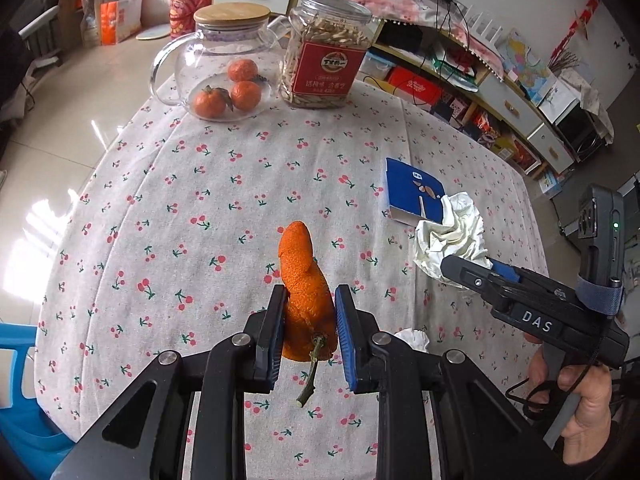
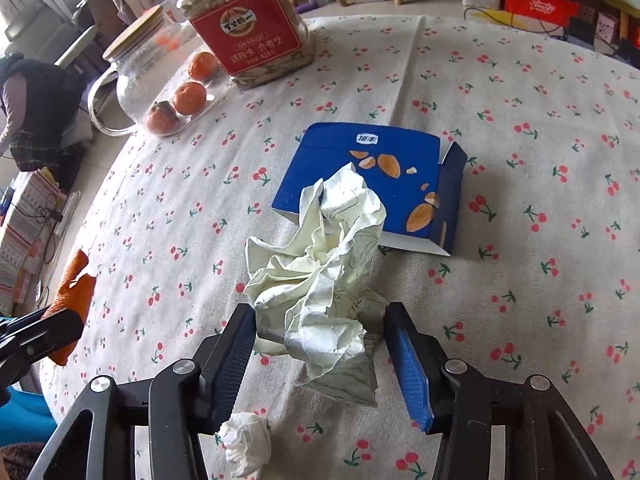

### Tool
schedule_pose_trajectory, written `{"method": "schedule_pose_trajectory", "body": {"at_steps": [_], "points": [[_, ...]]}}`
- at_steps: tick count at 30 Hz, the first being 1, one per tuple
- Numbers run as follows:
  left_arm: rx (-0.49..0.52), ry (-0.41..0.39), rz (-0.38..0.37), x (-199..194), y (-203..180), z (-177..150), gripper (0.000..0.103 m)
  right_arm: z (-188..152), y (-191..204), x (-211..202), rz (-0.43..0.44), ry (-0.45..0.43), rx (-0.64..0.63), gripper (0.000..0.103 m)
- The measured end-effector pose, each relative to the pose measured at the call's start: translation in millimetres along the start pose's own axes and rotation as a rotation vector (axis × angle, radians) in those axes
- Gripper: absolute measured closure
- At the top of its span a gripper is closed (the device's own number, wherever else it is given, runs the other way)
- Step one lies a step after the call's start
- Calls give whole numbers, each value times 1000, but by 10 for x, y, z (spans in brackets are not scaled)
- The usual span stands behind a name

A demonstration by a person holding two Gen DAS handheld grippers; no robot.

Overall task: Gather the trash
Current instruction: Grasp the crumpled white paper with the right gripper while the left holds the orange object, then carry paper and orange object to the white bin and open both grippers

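Note:
My left gripper (image 1: 308, 304) is shut on an orange peel (image 1: 306, 280) with a stem, held over the cherry-print tablecloth (image 1: 200, 220); the peel also shows in the right wrist view (image 2: 74, 284). My right gripper (image 2: 316, 320) is open, its fingers on either side of a crumpled pale paper (image 2: 324, 268), which also shows in the left wrist view (image 1: 452, 236). A small white tissue ball (image 2: 244, 444) lies under the right gripper's left finger and shows in the left wrist view (image 1: 412, 338). A flattened blue almond box (image 2: 372, 176) lies just beyond the paper.
At the far side of the table stand a glass teapot (image 1: 224, 60) with a wooden lid, three tangerines (image 1: 232, 92) at its base, and a clear jar of seeds (image 1: 324, 52) with a red label. A blue chair (image 1: 16, 360) stands at the left table edge.

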State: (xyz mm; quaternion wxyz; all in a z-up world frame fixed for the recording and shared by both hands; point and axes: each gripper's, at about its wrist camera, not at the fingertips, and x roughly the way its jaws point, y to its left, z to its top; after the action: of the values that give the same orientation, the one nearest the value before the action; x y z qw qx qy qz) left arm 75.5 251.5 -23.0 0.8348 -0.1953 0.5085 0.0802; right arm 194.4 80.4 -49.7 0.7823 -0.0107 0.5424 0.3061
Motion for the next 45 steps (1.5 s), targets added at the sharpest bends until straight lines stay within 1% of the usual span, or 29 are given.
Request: {"method": "schedule_pose_trajectory", "body": {"at_steps": [6,11,17,22,24,27,30,35,45], "points": [[18,2,-18,9,-122,-18,78,-68,-94,-457,-11,-49,-17,45],[42,1,-42,50,-349,-22,78,-158,-358,-865,-39,-97,2,45],[101,-7,-58,114,-734,-51,78,-318,-858,-1376,-70,-169,79,45],[136,11,-77,227,-1054,-79,78,-504,-1360,-1764,-132,-239,163,45],[160,11,-79,262,-1207,-91,78,-579,-1593,-1872,-143,-258,216,45],[189,7,-81,302,-1436,-97,78,-668,-1917,-2013,-159,-265,292,45],[225,5,-75,350,-1664,-114,78,-770,-2177,-2168,-190,-273,330,45],[295,21,-68,480,-2071,-140,78,-998,-2635,-2331,-220,-257,419,45],[421,80,-124,805,-2981,-299,78,-1553,-3550,-2667,-299,-241,602,45]]}}
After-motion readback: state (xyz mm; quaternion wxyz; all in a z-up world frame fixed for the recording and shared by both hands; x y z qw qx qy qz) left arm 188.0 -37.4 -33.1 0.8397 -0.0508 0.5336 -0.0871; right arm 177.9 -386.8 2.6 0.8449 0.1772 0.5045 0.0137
